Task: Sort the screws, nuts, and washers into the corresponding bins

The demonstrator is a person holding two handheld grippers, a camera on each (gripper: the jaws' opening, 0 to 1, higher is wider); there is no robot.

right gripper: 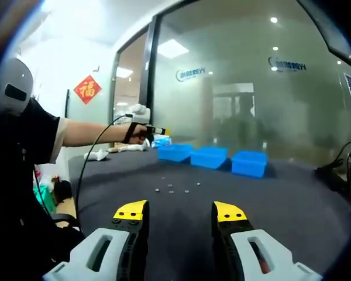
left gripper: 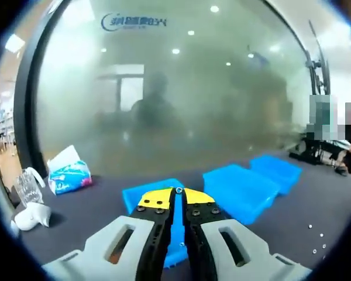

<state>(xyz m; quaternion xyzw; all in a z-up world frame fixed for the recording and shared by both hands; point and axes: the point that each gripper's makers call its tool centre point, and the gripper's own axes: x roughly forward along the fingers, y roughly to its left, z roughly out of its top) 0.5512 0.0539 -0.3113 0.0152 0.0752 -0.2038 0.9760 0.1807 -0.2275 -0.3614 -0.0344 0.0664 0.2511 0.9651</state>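
Screws, nuts and washers (right gripper: 174,188) lie scattered as small pale specks on the dark tabletop (right gripper: 292,205), in front of the row of 3 blue bins and well apart from the right gripper (right gripper: 180,215). Which speck is which kind is too small to tell. In the left gripper view a few more specks (left gripper: 317,239) sit at the far right of the tabletop.

The left gripper (left gripper: 176,197) is held out over the nearest bin (left gripper: 149,196), the leftmost of the row as the right gripper view shows it (right gripper: 175,152). Its fingers (left gripper: 157,200) are closed, yellow tips nearly touching, and a small round metal piece (left gripper: 179,190) shows between the tips; whether it is a nut or a washer I cannot tell. The right gripper's fingers (right gripper: 131,212) stand wide open and empty, low over bare tabletop.

This looks like the drop-off step: 1 part carried to its bin, most of the pile unsorted. The next move would call for opening the left fingers squarely over the bin so the piece falls inside, while the right gripper needs to reach forward to the scatter and pinch a single piece.

A tissue pack (left gripper: 69,174) and crumpled plastic (left gripper: 28,187) sit at the tabletop's left end.
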